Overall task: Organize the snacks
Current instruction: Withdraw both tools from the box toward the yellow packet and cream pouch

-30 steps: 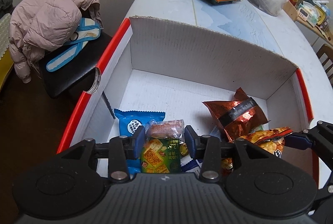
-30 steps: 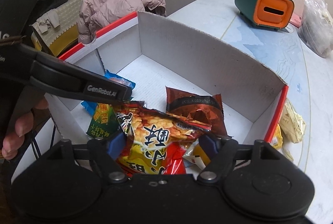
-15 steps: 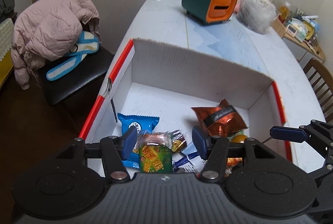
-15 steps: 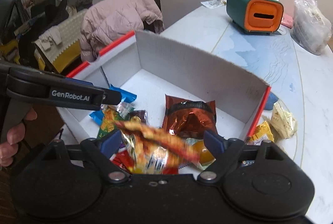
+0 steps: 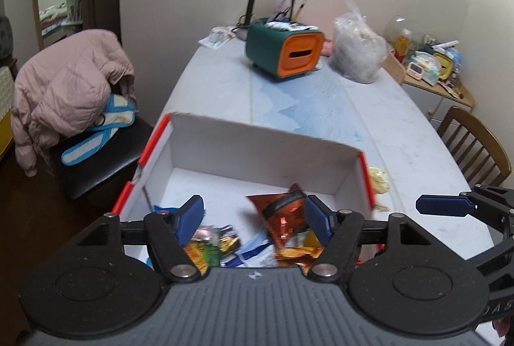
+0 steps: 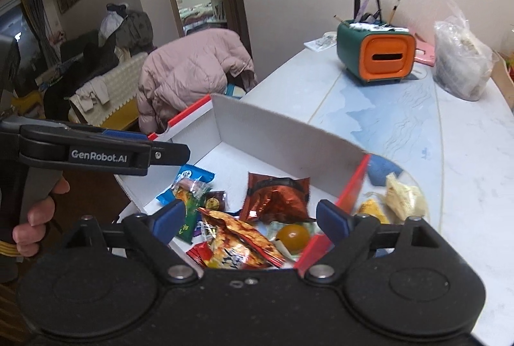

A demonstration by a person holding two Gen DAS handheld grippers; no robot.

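We hold both grippers over the box (image 6: 282,133) of snacks, left gripper (image 5: 253,219) and right gripper (image 6: 249,217), jaws opening, pinching nothing. Next we should reach the loose packets (image 6: 403,198) on the worktop (image 6: 465,172) beside it.

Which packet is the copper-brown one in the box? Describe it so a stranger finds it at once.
Start at the white cardboard box with red edges on the pale table. Among the snacks on its floor, look toward the middle, nearer the right-hand red wall. The copper-brown foil packet has a dark band across its top; its neighbours are blue, green or yellow-red.
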